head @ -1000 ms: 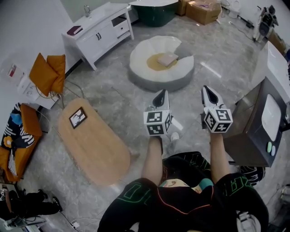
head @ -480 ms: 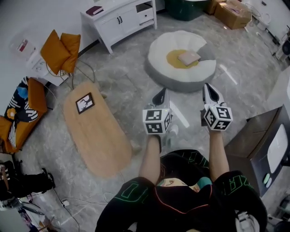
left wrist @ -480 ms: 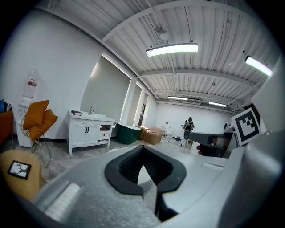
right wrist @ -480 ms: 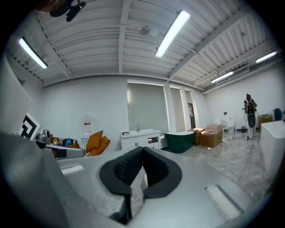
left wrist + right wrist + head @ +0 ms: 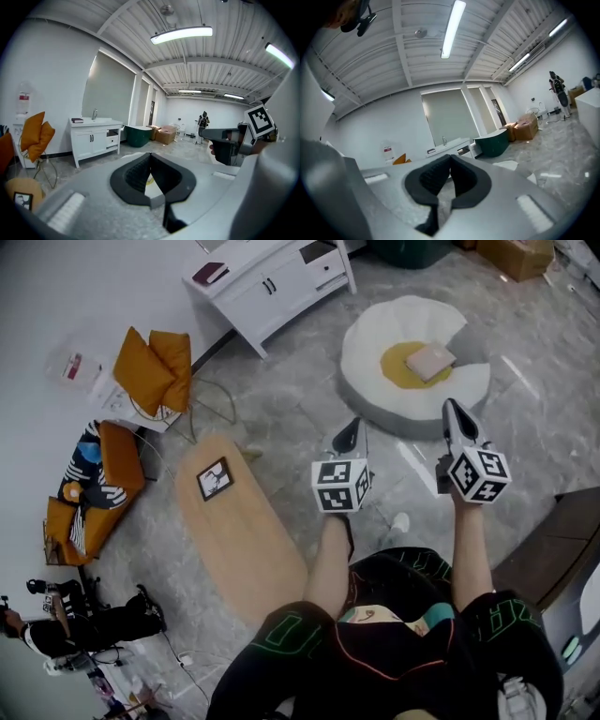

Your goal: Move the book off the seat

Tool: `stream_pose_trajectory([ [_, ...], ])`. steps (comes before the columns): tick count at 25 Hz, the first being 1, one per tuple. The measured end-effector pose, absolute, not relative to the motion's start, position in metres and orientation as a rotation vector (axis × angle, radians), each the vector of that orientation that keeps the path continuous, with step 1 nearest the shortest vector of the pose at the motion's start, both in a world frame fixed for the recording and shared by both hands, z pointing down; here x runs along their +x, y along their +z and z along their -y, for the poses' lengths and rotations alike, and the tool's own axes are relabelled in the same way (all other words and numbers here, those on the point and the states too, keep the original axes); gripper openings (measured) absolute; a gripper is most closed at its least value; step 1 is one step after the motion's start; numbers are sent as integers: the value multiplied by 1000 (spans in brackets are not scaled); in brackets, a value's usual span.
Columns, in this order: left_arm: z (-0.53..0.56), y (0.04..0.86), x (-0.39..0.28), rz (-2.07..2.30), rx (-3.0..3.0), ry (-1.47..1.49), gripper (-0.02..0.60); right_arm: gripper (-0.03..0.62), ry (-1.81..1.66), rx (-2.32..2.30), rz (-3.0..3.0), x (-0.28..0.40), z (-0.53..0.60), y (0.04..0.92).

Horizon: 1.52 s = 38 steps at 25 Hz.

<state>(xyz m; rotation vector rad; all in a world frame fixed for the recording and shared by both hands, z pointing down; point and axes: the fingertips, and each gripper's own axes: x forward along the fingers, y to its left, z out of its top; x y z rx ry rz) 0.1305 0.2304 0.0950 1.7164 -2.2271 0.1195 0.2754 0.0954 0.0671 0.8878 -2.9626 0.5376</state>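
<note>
A pale pink book (image 5: 430, 359) lies flat on the yellow middle of a round white floor seat (image 5: 370, 352) at the upper right of the head view. My left gripper (image 5: 349, 432) is held at chest height short of the seat, its jaws shut and empty. To its right my right gripper (image 5: 455, 412) points at the seat's near rim, also shut with nothing in it. In the left gripper view the left gripper (image 5: 150, 155) shows closed tips, with the right gripper's marker cube (image 5: 259, 120) at the right. The right gripper (image 5: 450, 158) looks toward the far wall.
A white cabinet (image 5: 272, 282) with a dark book (image 5: 209, 274) on top stands at the back. An oval wooden table (image 5: 239, 540) with a small picture (image 5: 215, 479) lies at the left. Orange cushions (image 5: 155, 367) sit by the wall. A grey box (image 5: 553, 549) stands at the right.
The view has shifted: the seat and book now sit farther right and higher, the wooden table nearer centre. Both grippers stay shut and side by side.
</note>
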Motion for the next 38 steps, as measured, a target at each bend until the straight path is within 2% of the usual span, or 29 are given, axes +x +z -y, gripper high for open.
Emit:
stream_pose_trajectory([
  [9,-107,93,154,2147,1874,159,11,3,524,1030,2930,310,1,77],
  [24,-6,136,176,1930,1975,270,11,3,582,1258,2799,354,81,99],
  [38,80,193,85,1828,1915,372,11,3,690,1228,2644,254,155,174],
])
